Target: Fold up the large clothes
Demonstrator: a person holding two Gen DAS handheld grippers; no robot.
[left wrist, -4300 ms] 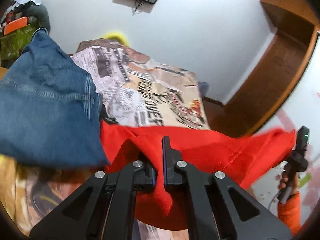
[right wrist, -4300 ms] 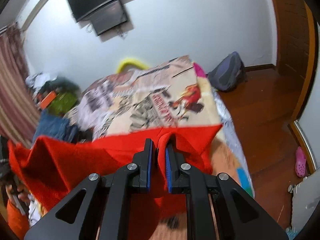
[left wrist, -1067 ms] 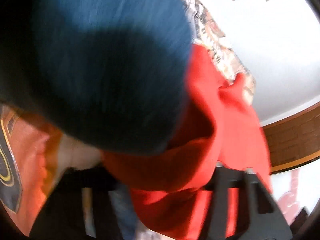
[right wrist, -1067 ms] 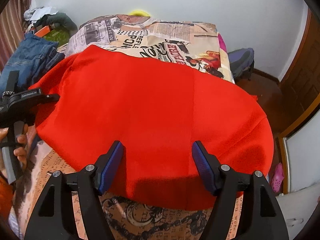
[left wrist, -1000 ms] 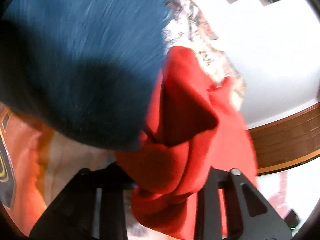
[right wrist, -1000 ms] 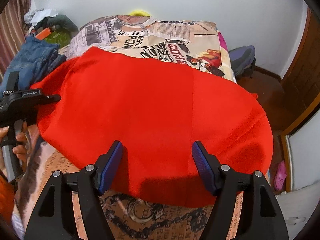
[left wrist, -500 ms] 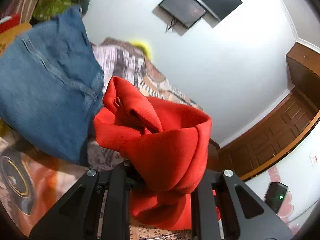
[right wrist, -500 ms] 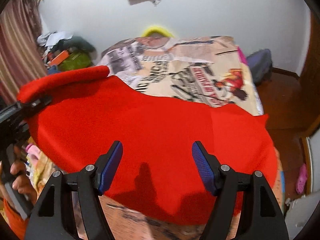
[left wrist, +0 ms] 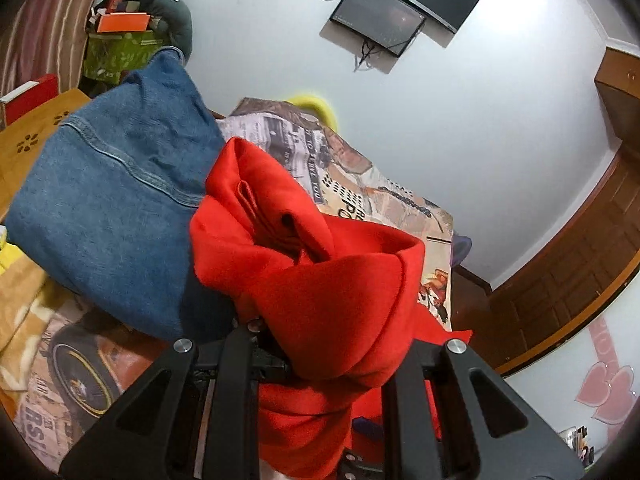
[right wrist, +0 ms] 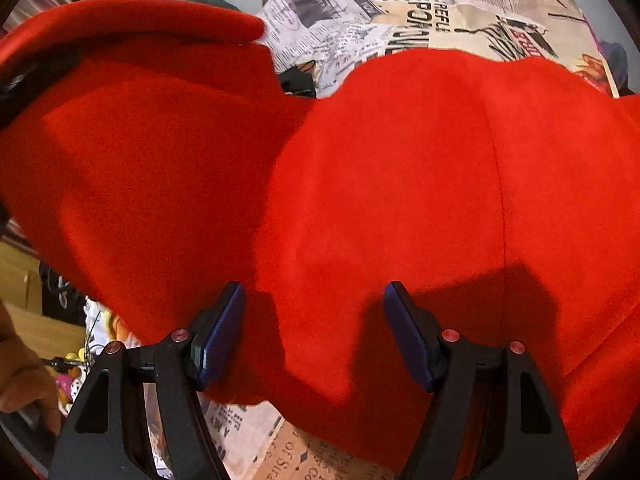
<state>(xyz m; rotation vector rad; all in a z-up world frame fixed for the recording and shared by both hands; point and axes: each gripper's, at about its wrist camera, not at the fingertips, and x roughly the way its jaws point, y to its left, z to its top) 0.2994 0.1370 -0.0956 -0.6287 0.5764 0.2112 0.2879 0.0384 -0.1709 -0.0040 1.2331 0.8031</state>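
Note:
A large red garment lies spread over the bed in the right wrist view. One end of it is bunched up over my left gripper, which hides the fingertips; the arms stand apart. My right gripper is open and empty, its blue pads just above the near edge of the red cloth. At the left of the right wrist view the lifted end of the garment curls upward.
Folded blue jeans lie on the bed at the left. The bed has a newspaper-print cover. A cluttered corner with an orange box stands at the far left. A screen hangs on the wall. A wooden door is at the right.
The left gripper has swung up off the jeans with a bunched end of the red garment lifted. The right gripper stayed open and moved lower and closer to the cloth.

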